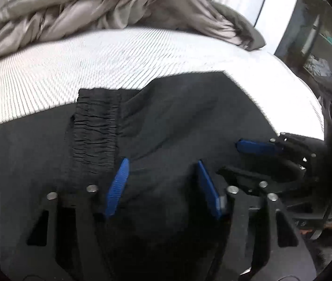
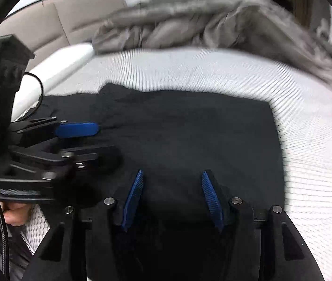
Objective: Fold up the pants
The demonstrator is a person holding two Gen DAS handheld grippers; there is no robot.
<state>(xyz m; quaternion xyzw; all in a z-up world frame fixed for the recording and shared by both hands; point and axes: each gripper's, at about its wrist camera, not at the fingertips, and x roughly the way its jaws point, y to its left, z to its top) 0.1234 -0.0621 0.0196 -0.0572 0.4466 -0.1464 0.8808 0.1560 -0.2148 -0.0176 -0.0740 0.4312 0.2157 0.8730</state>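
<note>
Black pants [image 1: 177, 117] lie spread on a white ribbed mattress [image 1: 72, 70]; the gathered elastic waistband [image 1: 93, 131] sits left of centre. My left gripper [image 1: 162, 164] is open just above the cloth, blue pads apart. My right gripper [image 2: 171, 175] is open too, over the pants [image 2: 189, 128] near their right part. Each gripper shows in the other's view: the right one [image 1: 259, 157] at the right, the left one [image 2: 79, 140] at the left. Nothing is held.
A crumpled grey duvet [image 1: 119, 11] lies across the far side of the mattress, also in the right wrist view [image 2: 212, 18]. A beige headboard [image 2: 48, 23] stands far left. Shelves [image 1: 318, 42] stand beyond the bed's right edge.
</note>
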